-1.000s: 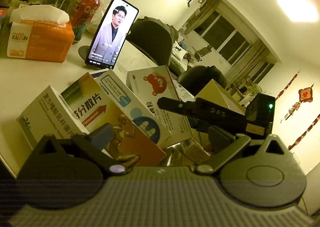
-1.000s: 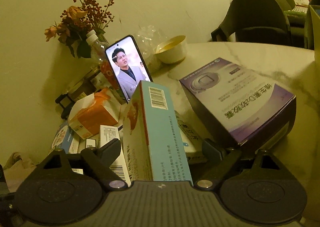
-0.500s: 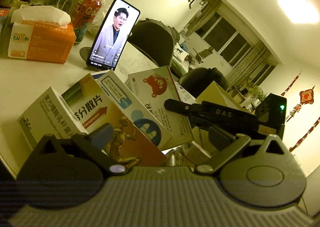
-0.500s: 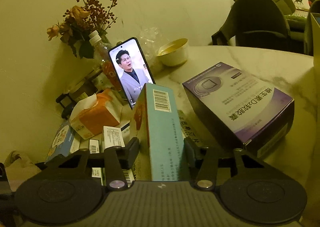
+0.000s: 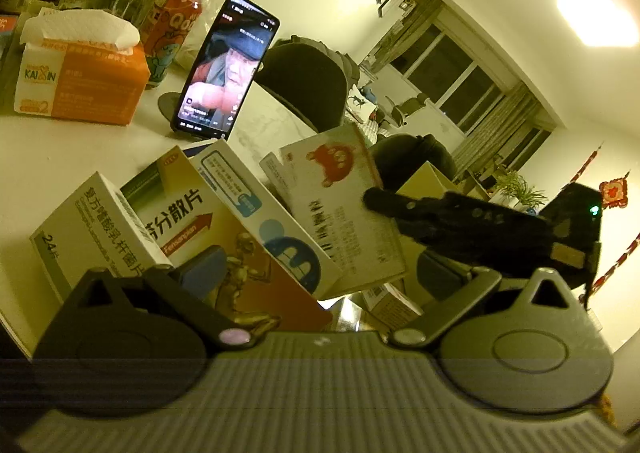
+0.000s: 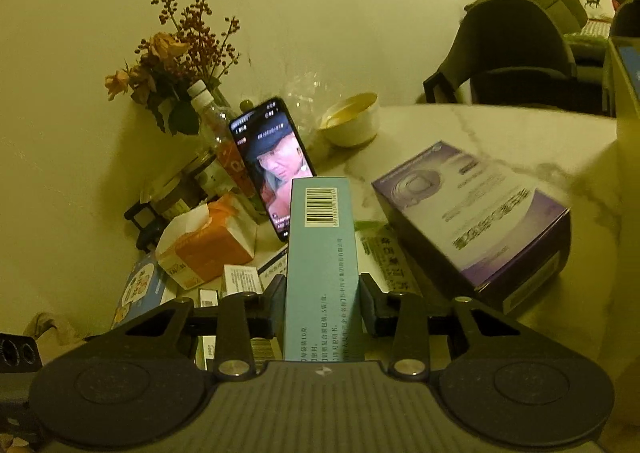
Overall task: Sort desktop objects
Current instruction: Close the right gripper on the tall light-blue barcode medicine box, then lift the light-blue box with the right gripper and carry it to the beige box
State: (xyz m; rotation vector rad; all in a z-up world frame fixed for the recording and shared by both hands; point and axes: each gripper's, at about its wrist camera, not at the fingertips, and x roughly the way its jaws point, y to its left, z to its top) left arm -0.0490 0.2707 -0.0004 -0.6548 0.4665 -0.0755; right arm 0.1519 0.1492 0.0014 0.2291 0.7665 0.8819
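**Teal box held on edge in right gripper; left gripper wide and empty**

The teal box [image 6: 322, 265] sits between the fingers of the right gripper [image 6: 323, 299], narrow barcode face upward. Its long axis runs straight away from the camera, along the fingers, the barcode end farthest out and pointing toward the phone [image 6: 276, 165]. The jaws are closing, with both pads against the box's broad sides. In the left wrist view the same carton shows its bear-printed face [image 5: 340, 213], tilted, raised above the row of boxes, with the right gripper's finger across its right edge.

The left gripper [image 5: 316, 273] stands wide open with nothing between its fingers; the leaning medicine boxes [image 5: 192, 221] lie ahead of it on the table [image 5: 60, 145].

Just right of the held box rests a purple box [image 6: 476, 213], lying flat. To the left sits an orange tissue pack [image 6: 208, 241]; behind it a bottle [image 6: 212, 125] and dried flowers [image 6: 176, 53]. A bowl [image 6: 352, 121] stands near the wall.
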